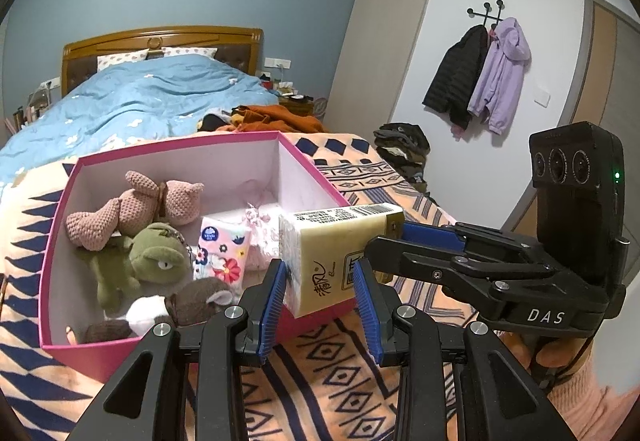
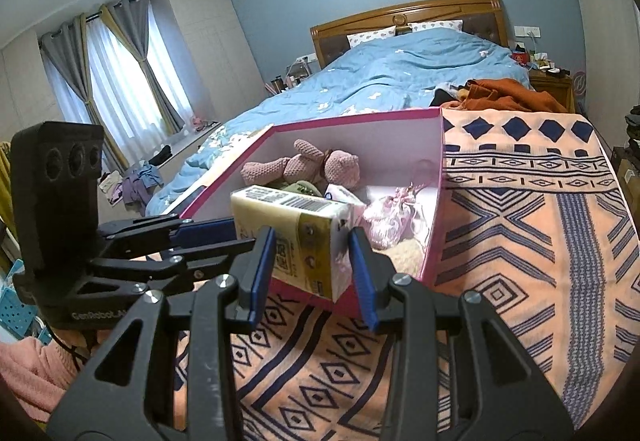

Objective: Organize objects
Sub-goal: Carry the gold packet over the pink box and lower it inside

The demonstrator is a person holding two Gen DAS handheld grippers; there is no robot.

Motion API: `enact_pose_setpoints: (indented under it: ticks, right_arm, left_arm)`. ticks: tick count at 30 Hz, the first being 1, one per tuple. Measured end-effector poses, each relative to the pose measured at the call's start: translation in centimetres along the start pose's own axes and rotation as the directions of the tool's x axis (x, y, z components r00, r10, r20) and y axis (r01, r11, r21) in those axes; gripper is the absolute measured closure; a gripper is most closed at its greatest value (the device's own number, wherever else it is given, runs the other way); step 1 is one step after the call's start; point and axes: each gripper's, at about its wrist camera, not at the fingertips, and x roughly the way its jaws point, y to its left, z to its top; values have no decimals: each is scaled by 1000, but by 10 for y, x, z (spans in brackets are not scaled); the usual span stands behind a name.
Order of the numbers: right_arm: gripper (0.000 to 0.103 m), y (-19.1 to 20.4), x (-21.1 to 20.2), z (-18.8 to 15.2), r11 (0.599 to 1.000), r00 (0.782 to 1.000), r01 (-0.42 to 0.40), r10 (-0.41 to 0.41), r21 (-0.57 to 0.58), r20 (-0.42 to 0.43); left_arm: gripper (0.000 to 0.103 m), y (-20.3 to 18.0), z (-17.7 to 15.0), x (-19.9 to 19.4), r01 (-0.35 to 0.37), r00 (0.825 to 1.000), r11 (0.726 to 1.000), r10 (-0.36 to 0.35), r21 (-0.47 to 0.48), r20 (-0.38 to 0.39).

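Observation:
A yellow tissue pack (image 1: 340, 253) hangs over the near corner of a pink box (image 1: 96, 359) on the patterned blanket. My left gripper (image 1: 320, 283) and my right gripper (image 2: 312, 257) both clamp the pack, one at each end. The right gripper also shows in the left wrist view (image 1: 384, 241), and the left gripper in the right wrist view (image 2: 224, 233). The pack also shows in the right wrist view (image 2: 296, 237). In the box lie a pink crochet bear (image 1: 136, 209), a green frog plush (image 1: 152, 261), a floral tissue pack (image 1: 222, 249) and a brown plush (image 1: 200, 301).
The orange and navy patterned blanket (image 2: 540, 221) covers the bed's foot. Behind it lie a blue duvet (image 1: 140, 101) and rust-coloured clothes (image 1: 276, 117). Jackets (image 1: 480, 77) hang on the right wall. Clothes lie on the floor by the window (image 2: 132, 181).

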Motion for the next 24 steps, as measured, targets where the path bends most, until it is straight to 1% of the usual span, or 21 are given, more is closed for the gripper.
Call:
enact_pose_setpoints:
  ticks: [7, 24]
  right_arm:
    - [62, -6, 10, 8, 1000, 1000, 7, -7, 7, -6]
    - [62, -17, 32, 10, 999, 999, 23, -22, 23, -44]
  left_arm:
    - [69, 7, 6, 7, 11, 1000, 1000, -11, -15, -9]
    - [69, 19, 13, 27, -20, 999, 999, 19, -29, -36]
